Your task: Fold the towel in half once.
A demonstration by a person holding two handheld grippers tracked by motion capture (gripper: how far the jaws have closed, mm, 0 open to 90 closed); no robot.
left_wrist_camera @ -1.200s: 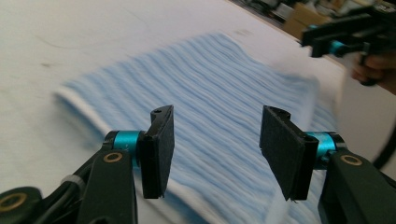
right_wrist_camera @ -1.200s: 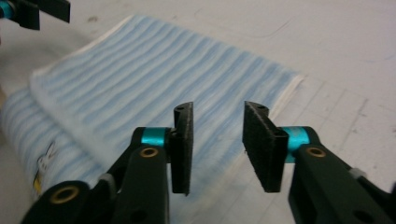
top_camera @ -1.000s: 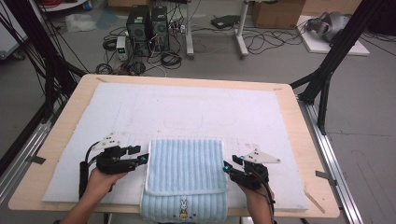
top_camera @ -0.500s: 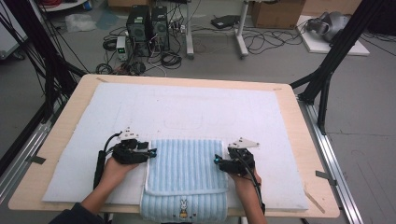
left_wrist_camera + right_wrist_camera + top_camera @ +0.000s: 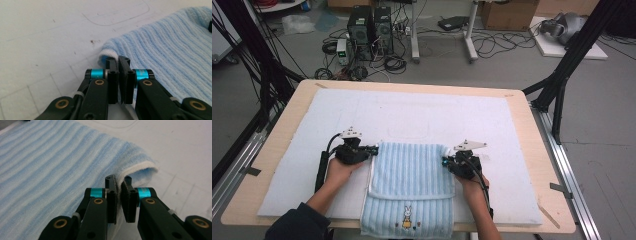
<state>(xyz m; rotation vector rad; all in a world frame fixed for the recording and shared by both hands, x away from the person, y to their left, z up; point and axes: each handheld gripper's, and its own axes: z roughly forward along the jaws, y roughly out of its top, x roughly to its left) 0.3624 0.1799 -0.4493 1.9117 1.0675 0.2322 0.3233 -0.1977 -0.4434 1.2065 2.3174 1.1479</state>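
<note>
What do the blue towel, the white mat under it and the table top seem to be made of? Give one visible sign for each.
Blue towel: looks like cotton terry, matt and ribbed, with a fuzzy looped pile.
White mat: probably felt or foam padding, matt, with faint stitched or pressed lines and small specks.
Table top: looks like pale wood or plywood, smooth, with a light-grained bare rim.

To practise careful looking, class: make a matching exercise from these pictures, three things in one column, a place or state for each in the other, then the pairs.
1. left gripper
2. right gripper
3. rabbit picture

A. pinches the towel's far right corner
B. on the towel's near edge
C. pinches the towel's far left corner

Pairs: 1-C, 2-A, 3-B
</note>
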